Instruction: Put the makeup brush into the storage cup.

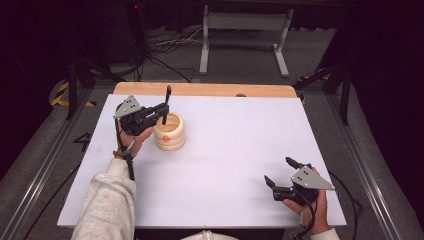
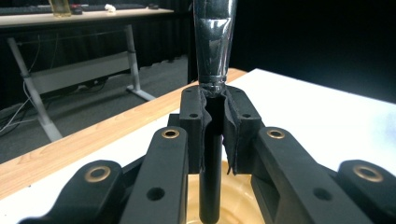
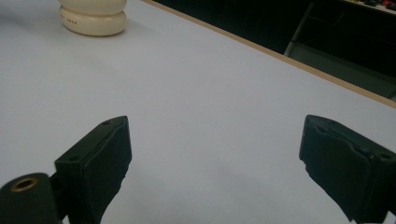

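A cream ribbed pot (image 1: 170, 135) stands on the left part of the white table (image 1: 240, 140). My left gripper (image 1: 163, 111) is over its rim, shut on a slim black utensil (image 1: 167, 97) that stands upright, with its lower end inside the pot's mouth. In the left gripper view the pads (image 2: 239, 123) clamp the black stem (image 2: 212, 42) above the pot (image 2: 238, 205). My right gripper (image 1: 278, 170) rests near the front right, open and holding nothing. In the right gripper view the gripper (image 3: 215, 158) spans bare table, with the pot (image 3: 93, 16) far off.
A wooden strip (image 1: 205, 89) runs along the table's far edge. Beyond it a metal desk frame (image 1: 245, 35) stands on the floor among loose cables (image 1: 165, 47). A person's light sleeve (image 1: 107, 200) comes in at the bottom left.
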`<control>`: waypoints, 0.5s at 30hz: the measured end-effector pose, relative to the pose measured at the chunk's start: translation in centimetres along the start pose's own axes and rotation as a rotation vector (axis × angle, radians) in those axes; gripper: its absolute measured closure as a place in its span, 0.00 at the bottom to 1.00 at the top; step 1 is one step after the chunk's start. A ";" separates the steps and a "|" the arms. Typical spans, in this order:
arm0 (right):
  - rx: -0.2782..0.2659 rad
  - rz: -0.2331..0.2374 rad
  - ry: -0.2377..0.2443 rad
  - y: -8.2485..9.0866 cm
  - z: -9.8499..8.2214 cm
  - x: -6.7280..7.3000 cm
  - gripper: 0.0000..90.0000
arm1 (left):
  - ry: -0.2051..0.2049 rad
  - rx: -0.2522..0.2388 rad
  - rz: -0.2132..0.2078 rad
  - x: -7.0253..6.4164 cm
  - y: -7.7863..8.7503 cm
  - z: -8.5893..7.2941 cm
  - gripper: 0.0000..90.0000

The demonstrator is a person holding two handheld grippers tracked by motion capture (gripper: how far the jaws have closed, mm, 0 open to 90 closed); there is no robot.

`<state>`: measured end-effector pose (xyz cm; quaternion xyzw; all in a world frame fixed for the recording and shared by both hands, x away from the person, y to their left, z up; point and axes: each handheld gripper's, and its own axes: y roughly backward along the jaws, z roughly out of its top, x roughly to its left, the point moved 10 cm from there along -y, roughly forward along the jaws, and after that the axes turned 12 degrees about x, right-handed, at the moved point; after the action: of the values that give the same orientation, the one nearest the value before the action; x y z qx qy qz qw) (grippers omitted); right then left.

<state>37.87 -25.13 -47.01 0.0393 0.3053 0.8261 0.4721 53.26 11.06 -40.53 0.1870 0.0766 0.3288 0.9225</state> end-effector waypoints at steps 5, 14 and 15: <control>0.002 0.000 -0.001 -0.1 0.0 -0.1 0.11 | 0.009 0.016 0.002 0.3 -0.4 -0.6 0.88; 0.007 0.005 0.004 -0.1 -0.1 0.1 0.11 | 0.014 0.028 -0.003 0.1 -1.1 -1.9 0.88; 0.006 0.005 0.005 -0.1 -0.1 0.1 0.11 | 0.012 0.033 -0.004 0.1 -1.2 -2.1 0.88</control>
<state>37.88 -25.05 -47.17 0.0395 0.3091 0.8265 0.4689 53.48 10.92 -42.88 0.2002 0.0879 0.3270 0.9194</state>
